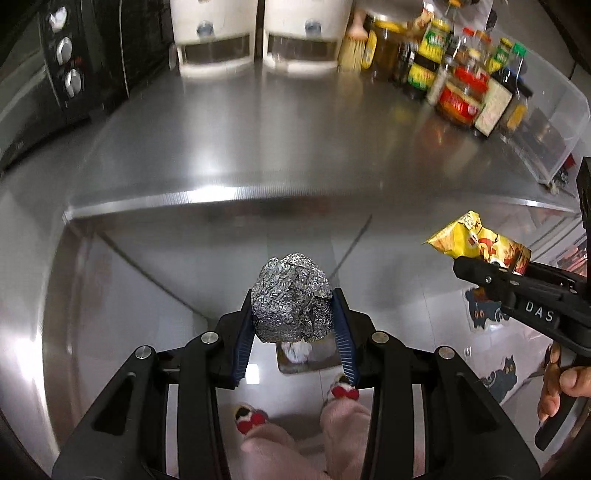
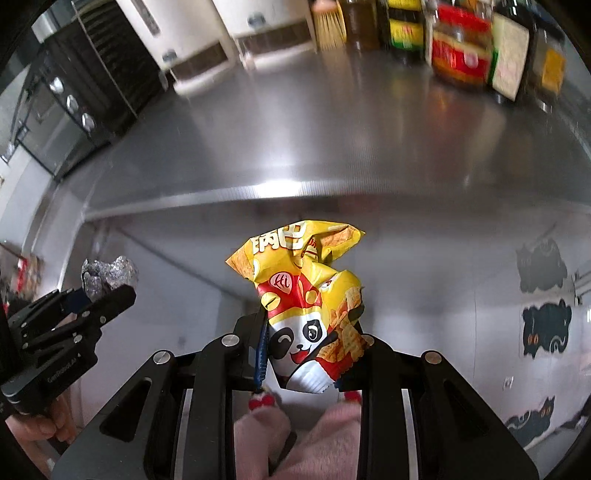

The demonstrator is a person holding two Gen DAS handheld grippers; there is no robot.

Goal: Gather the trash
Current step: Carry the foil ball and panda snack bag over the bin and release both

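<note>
L gripper point(image 1: 293, 325) pinching 1 foil ball point(image 1: 291, 295), R gripper point(image 2: 314, 350) pinching 1 snack bag point(image 2: 310, 295)

Jars and bottles point(image 1: 461, 74) at 1 o'clock are motion-blurred, labels unreadable. White canisters point(image 1: 255, 33) at 12 and black oven point(image 1: 55, 66) at 10 cut by frame edge. Foil ball point(image 1: 291, 295) hides most of a floor bin point(image 1: 306, 360) below it. Snack bag point(image 2: 314, 314) covers the right gripper's point(image 2: 310, 354) right pad.

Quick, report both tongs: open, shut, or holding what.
Left tongs: shut on the crumpled silver foil ball.
Right tongs: shut on the crumpled yellow snack bag with a panda.
</note>
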